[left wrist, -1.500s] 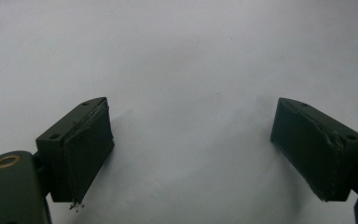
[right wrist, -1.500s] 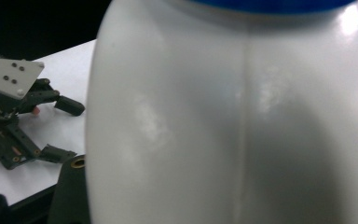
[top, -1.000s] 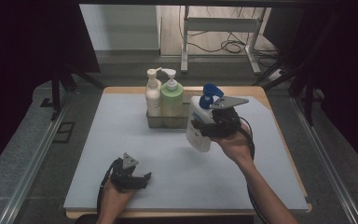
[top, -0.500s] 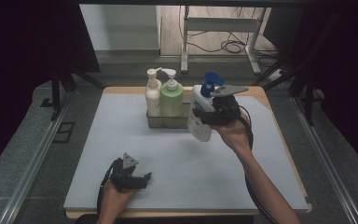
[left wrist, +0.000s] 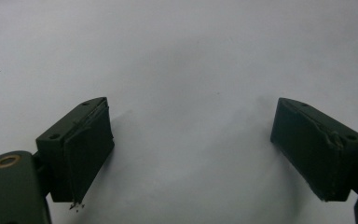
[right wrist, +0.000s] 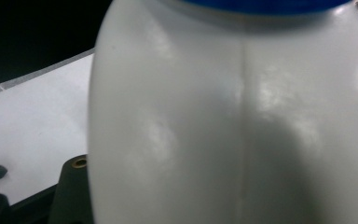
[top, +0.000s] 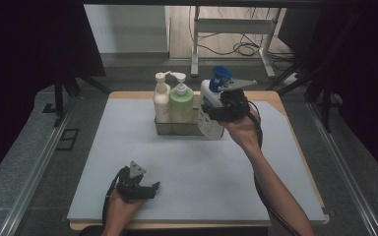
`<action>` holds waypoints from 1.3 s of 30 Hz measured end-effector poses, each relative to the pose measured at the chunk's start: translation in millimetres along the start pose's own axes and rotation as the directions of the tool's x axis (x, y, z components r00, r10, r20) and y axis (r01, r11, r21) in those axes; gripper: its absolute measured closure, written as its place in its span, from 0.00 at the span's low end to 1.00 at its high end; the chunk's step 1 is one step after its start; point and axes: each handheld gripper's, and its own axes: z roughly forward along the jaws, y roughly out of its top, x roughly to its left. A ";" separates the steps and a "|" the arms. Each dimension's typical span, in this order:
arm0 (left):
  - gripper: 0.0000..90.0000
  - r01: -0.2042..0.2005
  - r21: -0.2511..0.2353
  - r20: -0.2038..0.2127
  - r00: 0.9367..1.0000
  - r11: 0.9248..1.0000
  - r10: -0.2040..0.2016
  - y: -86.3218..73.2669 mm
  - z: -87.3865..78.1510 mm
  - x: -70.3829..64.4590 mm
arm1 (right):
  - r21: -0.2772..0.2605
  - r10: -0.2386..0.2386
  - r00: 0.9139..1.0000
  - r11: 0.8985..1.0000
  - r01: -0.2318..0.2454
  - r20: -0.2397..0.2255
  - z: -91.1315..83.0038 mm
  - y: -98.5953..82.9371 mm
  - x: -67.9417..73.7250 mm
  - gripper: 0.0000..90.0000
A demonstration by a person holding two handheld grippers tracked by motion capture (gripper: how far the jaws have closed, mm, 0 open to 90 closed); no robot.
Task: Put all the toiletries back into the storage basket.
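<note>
High view: right gripper sits right of centre in the upper half of the frame, jaws closed around a white bottle w/ blue cap. Bottle hangs tilted at the right end of a small metal caddy; its lower end overlaps the caddy's right edge, but can't tell if it touches the caddy or is inside it. The gripper body and hand cover most of the bottle's right side. Caddy holds a cream pump bottle at left and a green pump bottle just beside it; their bases are hidden behind the caddy wall.

Right gripper view: the bottle is very close to the lens, smooth white wall w/ a vertical seam and a blurred blue band along the top edge. Jaws themselves are hidden behind the bottle; a bit of dark gripper body w/ brass screws shows lower left. Pale mat at left, dark beyond it.

Left gripper rests low on the grey mat in the lower left of the high view, well apart from the caddy. Left gripper view: jaws spread wide w/ nothing between them, bare mat beneath; gripper midpoint. The pad on the left jaw looks frayed at its lower edge.
</note>
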 end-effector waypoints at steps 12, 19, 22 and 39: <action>0.13 -0.001 0.001 0.000 1.000 1.000 0.001 0.0 -0.1 0.1 | 0.000 0.028 0.999 1.000 -0.028 0.027 15.7 8.8 -13.7 0.41; 0.13 -0.002 -0.001 -0.002 1.000 1.000 0.002 -0.2 0.0 -0.1 | -0.005 0.020 0.999 1.000 -0.020 0.047 27.0 13.4 -19.1 0.41; 0.13 -0.001 -0.001 -0.002 1.000 1.000 0.001 -0.2 0.0 -0.1 | -0.007 0.019 0.998 1.000 -0.018 0.054 32.2 15.2 -20.9 0.41; 0.13 0.001 -0.004 -0.001 1.000 1.000 -0.001 -0.2 0.2 -0.3 | -0.009 0.024 0.995 1.000 -0.023 0.097 55.5 22.6 -32.7 0.41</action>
